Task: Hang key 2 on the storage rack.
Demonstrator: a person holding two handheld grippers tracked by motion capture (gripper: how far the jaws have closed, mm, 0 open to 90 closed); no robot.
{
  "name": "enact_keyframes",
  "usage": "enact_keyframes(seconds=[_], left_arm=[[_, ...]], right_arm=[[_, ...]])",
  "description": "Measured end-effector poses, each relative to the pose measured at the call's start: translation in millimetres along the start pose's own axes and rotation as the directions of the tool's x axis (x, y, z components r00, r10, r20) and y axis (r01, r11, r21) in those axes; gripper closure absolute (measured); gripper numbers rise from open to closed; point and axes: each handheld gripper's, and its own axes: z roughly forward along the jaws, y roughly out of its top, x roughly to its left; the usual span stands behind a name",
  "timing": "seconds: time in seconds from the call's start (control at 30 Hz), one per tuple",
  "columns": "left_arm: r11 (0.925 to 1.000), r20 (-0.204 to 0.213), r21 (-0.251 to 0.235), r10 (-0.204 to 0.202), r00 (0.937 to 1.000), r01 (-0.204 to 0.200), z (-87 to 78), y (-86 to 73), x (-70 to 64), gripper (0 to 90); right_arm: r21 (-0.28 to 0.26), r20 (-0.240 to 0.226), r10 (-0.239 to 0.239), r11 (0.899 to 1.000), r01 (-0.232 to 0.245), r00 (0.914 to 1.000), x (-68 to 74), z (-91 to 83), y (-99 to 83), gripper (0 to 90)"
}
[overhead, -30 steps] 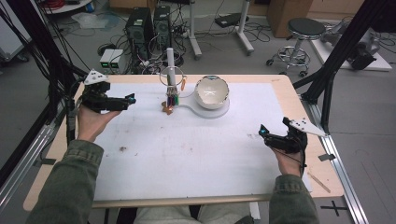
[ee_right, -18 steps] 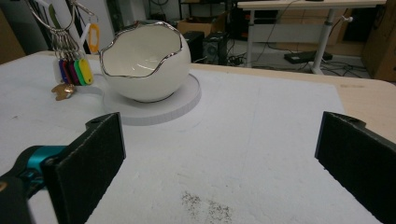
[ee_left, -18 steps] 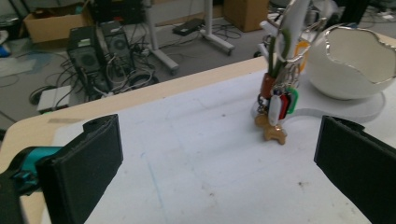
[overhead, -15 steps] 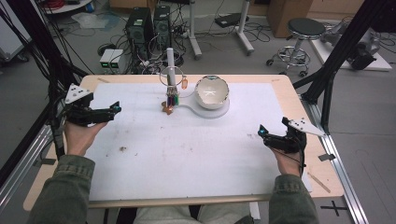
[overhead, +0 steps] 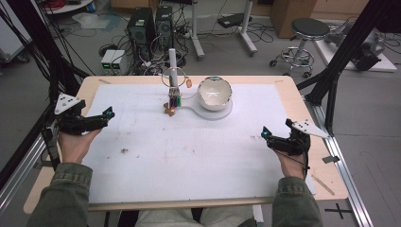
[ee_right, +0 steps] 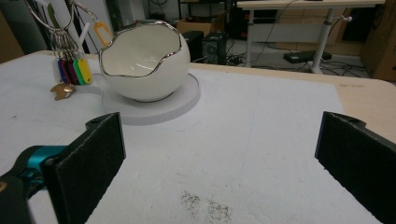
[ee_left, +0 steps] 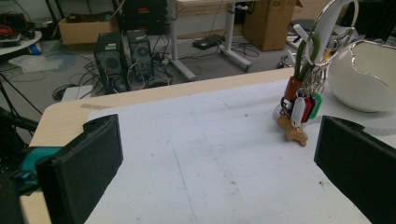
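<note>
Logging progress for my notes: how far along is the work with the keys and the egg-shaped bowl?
Nothing looks done yet. The bunch of keys hangs from the ring stand, and the egg-shaped bowl looks empty. Nothing is in hand: the left tool and right tool are open at the table's sides. Reaching and grasping remain.

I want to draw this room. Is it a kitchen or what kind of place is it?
Not a kitchen; it looks like a lab or workshop. Computer towers and loose cables sit on the floor behind the table, with a rolling stool and cardboard box nearby.
</note>
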Motion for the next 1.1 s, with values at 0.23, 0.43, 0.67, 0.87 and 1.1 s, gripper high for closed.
enact_keyframes(seconds=[0.23, 0.43, 0.67, 0.87, 1.1], left_arm=[[0.9998, -0.02, -0.012, -0.018, 0.9997, 0.017, -2.0, -13.4, 2.9, 1.6], [0.9986, -0.035, -0.025, -0.047, 0.9983, 0.046, -2.9, -28.7, 7.2, 1.7], [0.9969, -0.034, -0.04, -0.069, 0.997, 0.067, -5.6, -37.8, 8.9, 1.7], [0.9966, -0.045, -0.045, -0.071, 0.9965, 0.069, -6.9, -49.9, 10.2, 1.7], [0.9924, -0.042, -0.079, -0.099, 0.9942, 0.095, -10.3, -62.7, 13.3, 1.7]], right_arm=[[0.0, -0.001, 0.0, 1.0, 0.0, 1.0, 0.2, -0.1, 0.1, 0.8], [-0.001, 0.0, -0.003, 1.0, 0.003, 1.0, -0.1, 0.2, 0.0, 0.8], [-0.002, -0.002, -0.001, 1.0, 0.001, 1.0, 0.4, -0.3, 0.1, 0.8], [-0.004, -0.002, 0.001, 1.0, -0.001, 1.0, 0.6, -0.4, 0.3, 0.8], [-0.003, -0.001, -0.002, 1.0, 0.002, 1.0, 0.2, -0.1, 0.0, 0.8]])
